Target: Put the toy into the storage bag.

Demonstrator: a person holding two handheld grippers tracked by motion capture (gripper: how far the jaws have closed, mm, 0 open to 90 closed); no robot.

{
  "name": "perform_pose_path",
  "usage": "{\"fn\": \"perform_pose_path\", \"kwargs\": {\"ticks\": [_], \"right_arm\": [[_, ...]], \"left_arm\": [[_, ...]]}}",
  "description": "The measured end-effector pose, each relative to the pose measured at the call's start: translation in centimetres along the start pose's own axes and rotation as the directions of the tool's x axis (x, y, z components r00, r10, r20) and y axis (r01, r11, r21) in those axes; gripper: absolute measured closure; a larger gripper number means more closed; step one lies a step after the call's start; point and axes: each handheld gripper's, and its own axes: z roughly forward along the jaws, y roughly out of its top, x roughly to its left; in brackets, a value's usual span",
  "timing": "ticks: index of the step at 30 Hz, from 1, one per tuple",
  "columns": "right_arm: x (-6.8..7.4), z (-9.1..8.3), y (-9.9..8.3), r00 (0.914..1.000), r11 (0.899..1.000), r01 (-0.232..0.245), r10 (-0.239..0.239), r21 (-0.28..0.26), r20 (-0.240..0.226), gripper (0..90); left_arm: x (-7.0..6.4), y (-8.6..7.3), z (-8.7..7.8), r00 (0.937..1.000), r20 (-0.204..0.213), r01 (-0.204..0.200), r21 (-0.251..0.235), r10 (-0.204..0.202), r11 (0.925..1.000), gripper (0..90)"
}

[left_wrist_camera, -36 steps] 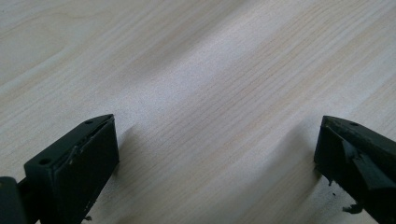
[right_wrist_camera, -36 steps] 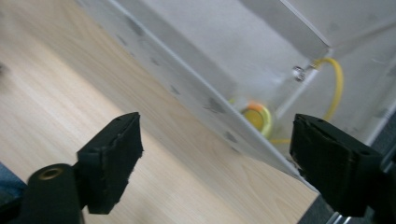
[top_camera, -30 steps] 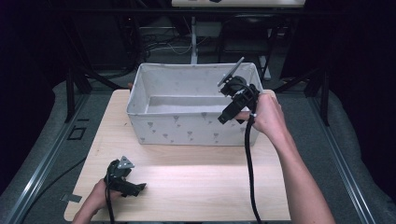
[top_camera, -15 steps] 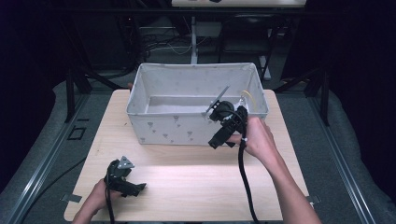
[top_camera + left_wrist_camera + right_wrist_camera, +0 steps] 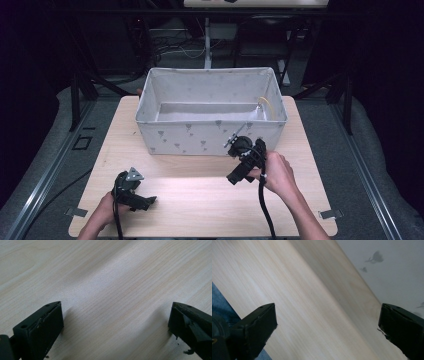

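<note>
The left gripper point(image 5: 150, 201) rests on the table point(image 5: 200, 185) near its front edge, jaws wide apart and empty. Farther in, the right gripper point(image 5: 234, 178) hangs with jaws spread, holding nothing, just before the fabric bin point(image 5: 200, 137), where something yellowish, too small to identify, lies inside.

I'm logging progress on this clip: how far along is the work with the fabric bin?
Done: a small pale item lies in the fabric bin. In hand: nothing; right tongs and left tongs are open, empty, over the table. Left: apparently nothing.
</note>
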Motion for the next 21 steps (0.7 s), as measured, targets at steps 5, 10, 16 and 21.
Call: {"fn": "perform_pose_path", "kwargs": {"ticks": [5, 10, 16, 21], "right_arm": [[0.8, 1.7, -1.5, 0.9998, 1.000, 0.019, -0.019, 0.020, 0.008, 2.6], [1.2, 3.3, -3.1, 1.0000, 0.999, 0.006, -0.006, 0.035, -0.006, 2.1], [1.4, 5.1, -4.4, 0.9999, 0.998, 0.007, -0.006, 0.065, -0.014, 2.4], [1.6, 6.1, -5.2, 0.9996, 0.997, 0.011, -0.008, 0.079, -0.027, 2.3]], "left_arm": [[0.0, 0.0, 0.0, 1.0000, -0.001, 0.000, 0.000, 0.000, 1.0000, 0.0], [0.0, 0.0, 0.0, 1.0000, -0.001, -0.001, -0.001, 0.001, 1.0000, 0.0], [0.0, 0.1, 0.1, 1.0000, 0.004, -0.005, 0.002, 0.005, 1.0000, 0.0], [0.0, 0.2, 0.1, 1.0000, 0.006, -0.007, 0.006, 0.007, 1.0000, 0.0]]}}
